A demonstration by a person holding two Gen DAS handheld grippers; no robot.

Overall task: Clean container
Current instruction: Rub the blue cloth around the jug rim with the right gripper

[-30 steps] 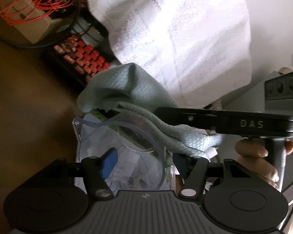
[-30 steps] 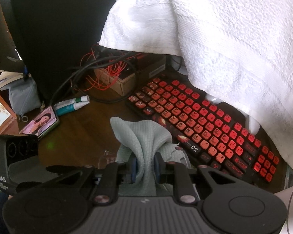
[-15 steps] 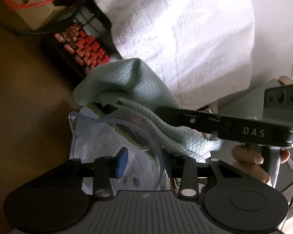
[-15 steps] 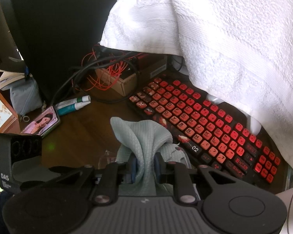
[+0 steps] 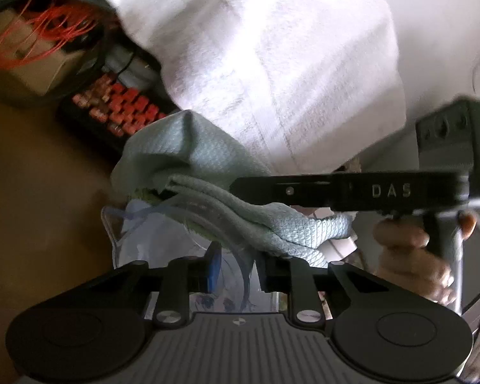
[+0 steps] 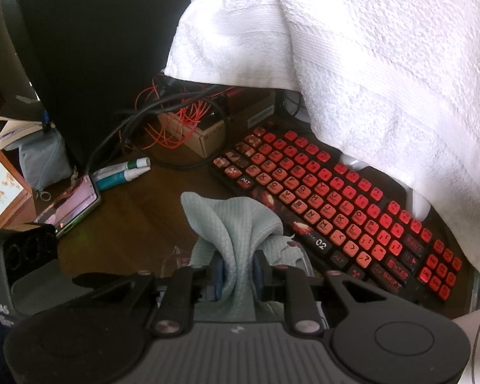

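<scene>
A clear plastic container (image 5: 134,233) sits low in the left wrist view. My left gripper (image 5: 236,270) has closed in on the container's rim, one blue pad (image 5: 212,267) inside the wall. My right gripper (image 6: 236,272) is shut on a pale green cloth (image 6: 236,227). In the left wrist view the right gripper's black body (image 5: 352,192) reaches in from the right and presses the cloth (image 5: 208,172) into the container's mouth. In the right wrist view the container is almost hidden under the cloth.
A red-keyed keyboard (image 6: 336,201) lies on the brown desk (image 6: 128,224) to the right. A white towel (image 6: 368,48) hangs above it. A cardboard box with orange wires (image 6: 188,128), tubes (image 6: 121,172) and a phone (image 6: 70,204) lie at the back left.
My left gripper's jaws have narrowed from wide open to closed on the container's rim. The left view has shifted, blurred. The right gripper keeps its hold on the cloth.
</scene>
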